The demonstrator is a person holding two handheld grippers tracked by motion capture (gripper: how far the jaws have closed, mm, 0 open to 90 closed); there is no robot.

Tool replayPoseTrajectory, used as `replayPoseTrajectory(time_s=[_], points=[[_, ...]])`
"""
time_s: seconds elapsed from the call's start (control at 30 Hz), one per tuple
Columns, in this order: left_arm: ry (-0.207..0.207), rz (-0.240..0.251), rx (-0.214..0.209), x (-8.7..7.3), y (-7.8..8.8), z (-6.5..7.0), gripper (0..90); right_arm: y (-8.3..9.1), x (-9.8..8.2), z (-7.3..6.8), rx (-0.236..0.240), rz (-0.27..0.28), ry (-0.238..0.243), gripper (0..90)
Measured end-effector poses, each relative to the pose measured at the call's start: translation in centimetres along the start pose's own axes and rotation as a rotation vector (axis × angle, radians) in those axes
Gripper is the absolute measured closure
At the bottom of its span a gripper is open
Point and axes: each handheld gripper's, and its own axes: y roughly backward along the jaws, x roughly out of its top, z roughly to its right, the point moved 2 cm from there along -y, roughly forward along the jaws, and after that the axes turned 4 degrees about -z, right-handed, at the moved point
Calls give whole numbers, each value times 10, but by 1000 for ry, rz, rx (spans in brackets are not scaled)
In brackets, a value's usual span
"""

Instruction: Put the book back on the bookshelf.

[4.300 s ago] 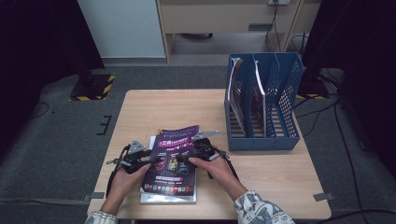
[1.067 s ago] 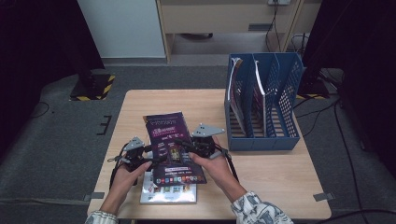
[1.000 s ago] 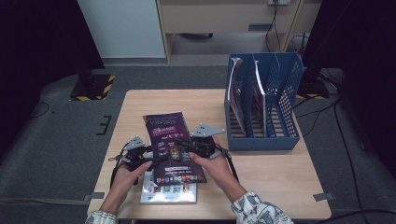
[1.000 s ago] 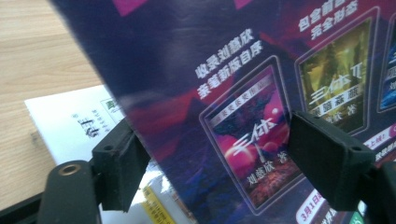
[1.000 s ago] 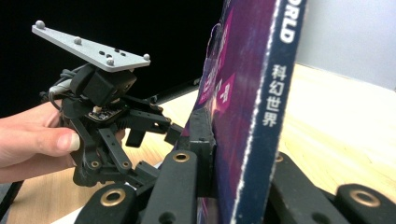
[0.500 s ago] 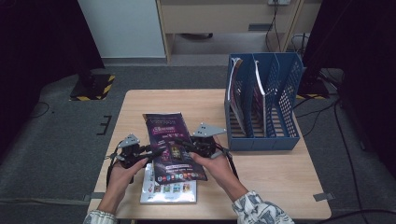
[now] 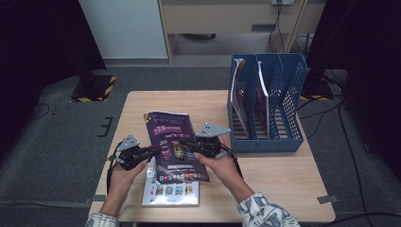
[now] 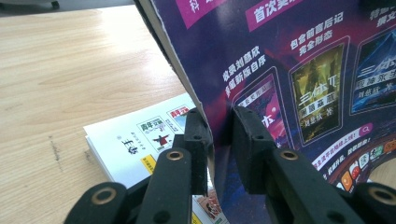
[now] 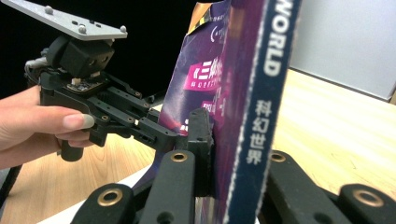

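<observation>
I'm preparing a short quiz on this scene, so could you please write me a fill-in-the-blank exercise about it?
1. Both tools grip the purple ____ by its edges.
2. The left tool is shut on the magazine's ____ edge in the high view.
3. Under the magazine a ____ booklet lies on the table.
4. The file rack is ____ in colour.

Missing words: magazine; left; white; blue

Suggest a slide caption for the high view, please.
Both grippers, left and right, clamp a purple magazine above the table.

Purple magazine (pink banners), white booklet, blue file rack.
</observation>
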Motion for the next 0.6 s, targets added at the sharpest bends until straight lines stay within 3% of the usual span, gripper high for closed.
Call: replayPoseTrajectory(time_s=[0.17, 0.37, 0.6], points=[[-14, 10, 13, 2, 2, 1, 770, 0, 2, -1, -4, 4, 14, 812], [-69, 76, 70, 11, 11, 5, 785, 5, 9, -2, -12, 22, 22, 807], [-101, 121, 110, 18, 18, 9, 797, 8, 15, -3, -13, 46, 31, 802]])
